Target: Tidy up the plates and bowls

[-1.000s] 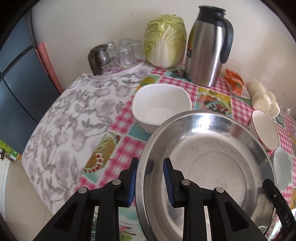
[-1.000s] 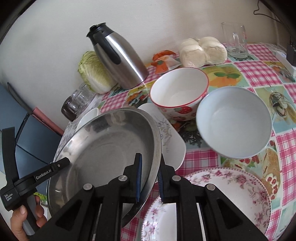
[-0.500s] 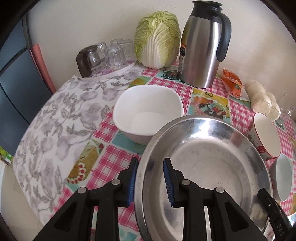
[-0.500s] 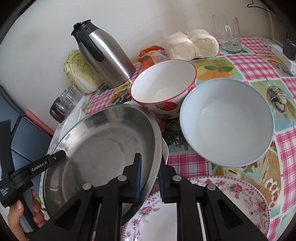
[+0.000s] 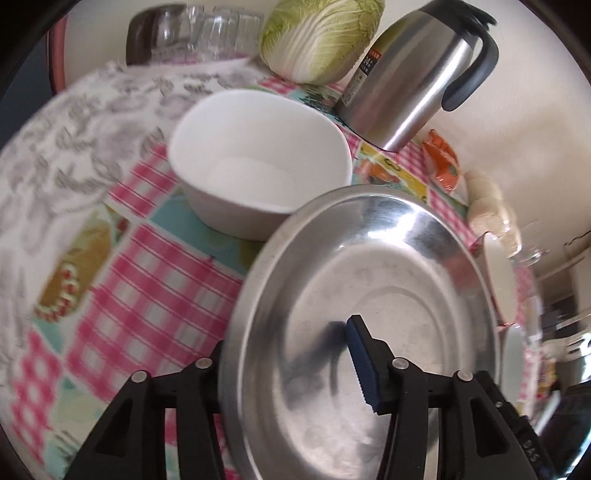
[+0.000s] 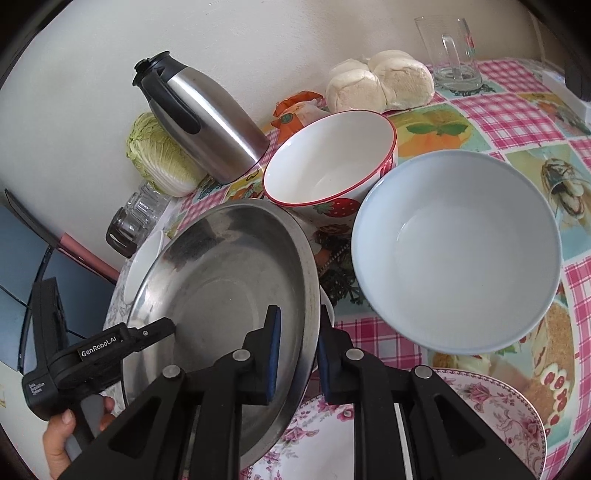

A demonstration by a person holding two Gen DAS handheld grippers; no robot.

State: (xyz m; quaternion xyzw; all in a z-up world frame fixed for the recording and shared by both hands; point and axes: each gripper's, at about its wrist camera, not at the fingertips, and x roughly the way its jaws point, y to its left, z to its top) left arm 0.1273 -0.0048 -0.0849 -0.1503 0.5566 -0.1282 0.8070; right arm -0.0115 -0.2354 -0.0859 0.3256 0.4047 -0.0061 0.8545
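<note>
A round steel plate (image 5: 373, 317) (image 6: 225, 291) is held above the table by both grippers. My left gripper (image 5: 288, 365) is shut on its near rim; it also shows in the right wrist view (image 6: 162, 328). My right gripper (image 6: 299, 347) is shut on the plate's right rim. A white square bowl (image 5: 258, 158) sits just beyond the plate. A strawberry bowl (image 6: 328, 162) and a pale blue bowl (image 6: 458, 254) stand to the right. A floral plate (image 6: 491, 424) lies under my right gripper.
A steel thermos jug (image 5: 410, 74) (image 6: 199, 118), a cabbage (image 5: 321, 33), upturned glasses on a tray (image 5: 199, 33), an orange packet (image 5: 441, 162), white buns (image 6: 380, 85) and a glass mug (image 6: 452, 51) line the wall at the back.
Both grippers have carried the steel plate forward and left, closer to the white square bowl; the left view has tilted and come nearer to the table.
</note>
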